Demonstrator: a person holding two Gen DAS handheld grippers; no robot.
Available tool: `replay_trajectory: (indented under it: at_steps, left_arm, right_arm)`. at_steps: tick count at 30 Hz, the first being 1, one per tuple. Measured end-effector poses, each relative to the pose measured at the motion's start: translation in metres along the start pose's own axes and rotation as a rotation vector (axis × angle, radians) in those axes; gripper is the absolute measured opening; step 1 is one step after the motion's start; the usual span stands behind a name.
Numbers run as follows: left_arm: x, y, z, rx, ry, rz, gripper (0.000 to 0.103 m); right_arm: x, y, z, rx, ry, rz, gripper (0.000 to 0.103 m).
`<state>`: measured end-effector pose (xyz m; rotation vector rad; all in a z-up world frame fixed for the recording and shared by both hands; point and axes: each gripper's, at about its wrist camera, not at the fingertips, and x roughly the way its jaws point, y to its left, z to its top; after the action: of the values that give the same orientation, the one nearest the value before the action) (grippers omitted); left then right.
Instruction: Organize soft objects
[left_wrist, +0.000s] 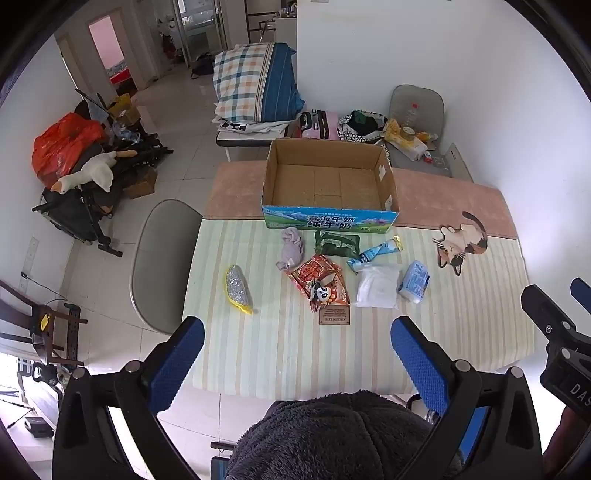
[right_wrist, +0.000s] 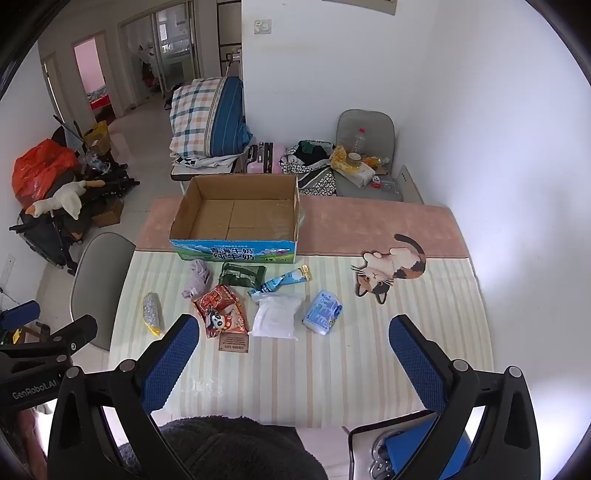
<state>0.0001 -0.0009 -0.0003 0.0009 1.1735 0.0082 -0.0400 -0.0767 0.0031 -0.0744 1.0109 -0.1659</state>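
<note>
Both grippers hang spread and empty over the near table edge: left gripper (left_wrist: 297, 350), right gripper (right_wrist: 293, 349). A dark fleece garment (left_wrist: 332, 435) hides the space below them. Ahead lie a crumpled grey sock (left_wrist: 291, 249), red snack bag (left_wrist: 321, 280), white pouch (left_wrist: 376, 286) and tissue pack (left_wrist: 414, 281); beyond stands the open cardboard box (left_wrist: 328, 218).

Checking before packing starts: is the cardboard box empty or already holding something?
Empty. The cardboard box is open-topped, and both views show only its bare brown floor.
</note>
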Motion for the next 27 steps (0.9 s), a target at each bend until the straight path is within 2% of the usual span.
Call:
replay_trajectory:
  at_steps: [15, 27]
  left_arm:
    - [0.001, -0.009, 0.003, 0.002, -0.007, -0.009, 0.103]
    - [0.0, 0.002, 0.006, 0.0, -0.009, -0.027, 0.103]
  right_arm:
    - [-0.003, 0.007, -0.003, -0.003, -0.008, -0.021, 0.103]
    - [0.002, 0.01, -0.002, -0.004, -0.007, -0.027, 0.103]
